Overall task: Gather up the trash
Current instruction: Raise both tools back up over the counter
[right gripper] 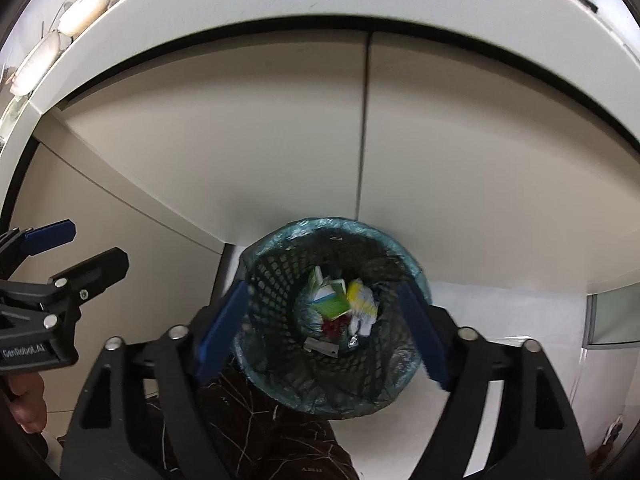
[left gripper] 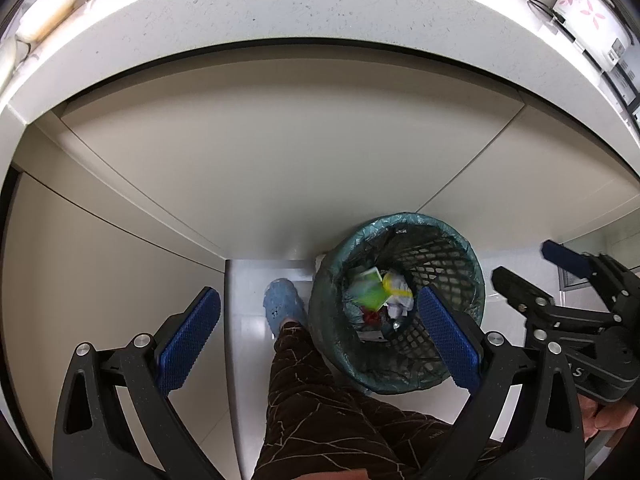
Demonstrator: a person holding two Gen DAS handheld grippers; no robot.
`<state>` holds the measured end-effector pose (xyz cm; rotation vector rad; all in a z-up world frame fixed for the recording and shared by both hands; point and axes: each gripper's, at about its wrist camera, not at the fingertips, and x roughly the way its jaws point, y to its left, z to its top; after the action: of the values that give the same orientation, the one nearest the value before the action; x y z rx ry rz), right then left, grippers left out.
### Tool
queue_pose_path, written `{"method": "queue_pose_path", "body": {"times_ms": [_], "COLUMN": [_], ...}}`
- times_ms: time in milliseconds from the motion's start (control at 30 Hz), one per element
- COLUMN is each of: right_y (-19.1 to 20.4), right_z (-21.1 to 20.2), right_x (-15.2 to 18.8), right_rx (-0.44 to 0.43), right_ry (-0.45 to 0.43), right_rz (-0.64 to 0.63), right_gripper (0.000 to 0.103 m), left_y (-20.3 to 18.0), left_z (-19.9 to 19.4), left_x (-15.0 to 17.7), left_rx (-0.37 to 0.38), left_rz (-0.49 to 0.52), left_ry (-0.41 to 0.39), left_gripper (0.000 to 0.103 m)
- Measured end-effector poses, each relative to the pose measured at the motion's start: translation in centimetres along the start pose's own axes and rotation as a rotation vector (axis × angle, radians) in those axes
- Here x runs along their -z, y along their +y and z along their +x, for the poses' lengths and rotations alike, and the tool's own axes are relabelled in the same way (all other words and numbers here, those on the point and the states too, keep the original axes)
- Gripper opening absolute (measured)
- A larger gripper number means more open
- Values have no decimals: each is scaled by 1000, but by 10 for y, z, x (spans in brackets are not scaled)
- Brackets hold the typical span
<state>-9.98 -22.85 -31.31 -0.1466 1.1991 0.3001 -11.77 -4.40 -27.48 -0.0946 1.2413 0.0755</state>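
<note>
A black mesh trash basket [left gripper: 460,264] with a green liner stands on the white floor against the cabinet. Inside lie a green carton [left gripper: 370,292], a yellow and white wrapper [left gripper: 398,290] and some red scraps. In the right wrist view my right gripper [right gripper: 324,292] hangs open straight above the basket [right gripper: 276,280], its blue pads [right gripper: 224,328] wide apart, with only the trash [right gripper: 332,308] far below between them. My left gripper [left gripper: 318,300] is open and holds nothing, to the left of the basket. Each gripper shows in the other's view: the right [left gripper: 528,266], the left [right gripper: 96,246].
A white countertop edge [left gripper: 280,12] curves overhead with stacked bowls [left gripper: 52,4] at its left end and a flowered pot [left gripper: 588,8] at the right. Beige cabinet doors [right gripper: 480,160] stand behind the basket. A person's leg in brown patterned trousers [left gripper: 312,392] and a blue slipper [left gripper: 282,304] are beside it.
</note>
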Motion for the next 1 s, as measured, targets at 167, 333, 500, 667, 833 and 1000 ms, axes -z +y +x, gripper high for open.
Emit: {"method": "queue_pose_path", "body": {"times_ms": [167, 333, 500, 667, 833, 1000], "right_y": [-13, -29, -33, -31, -36, -40], "right_z": [-21, -52, -86, -118, -145, -172], "right_x": [-5, -19, -34, -49, -65, -88], "right_rx": [35, 55, 71, 103, 92, 94], "right_ry": [-46, -87, -120, -157, -199, -246], "right_rz": [30, 50, 60, 51, 70, 84], "right_gripper": [93, 95, 95, 95, 95, 95], "left_y": [-4, -9, -12, -12, -12, -13], "left_z": [-11, -33, -66, -101, -128, -146], "left_x": [-8, -14, -26, -41, -60, -81], "left_rx": [-2, 5, 24, 36, 41, 44], "left_rz": [20, 27, 23, 19, 24, 24], "left_ry": [-3, -27, -53, -106, -132, -167], "left_gripper": [97, 97, 97, 97, 97, 97]}}
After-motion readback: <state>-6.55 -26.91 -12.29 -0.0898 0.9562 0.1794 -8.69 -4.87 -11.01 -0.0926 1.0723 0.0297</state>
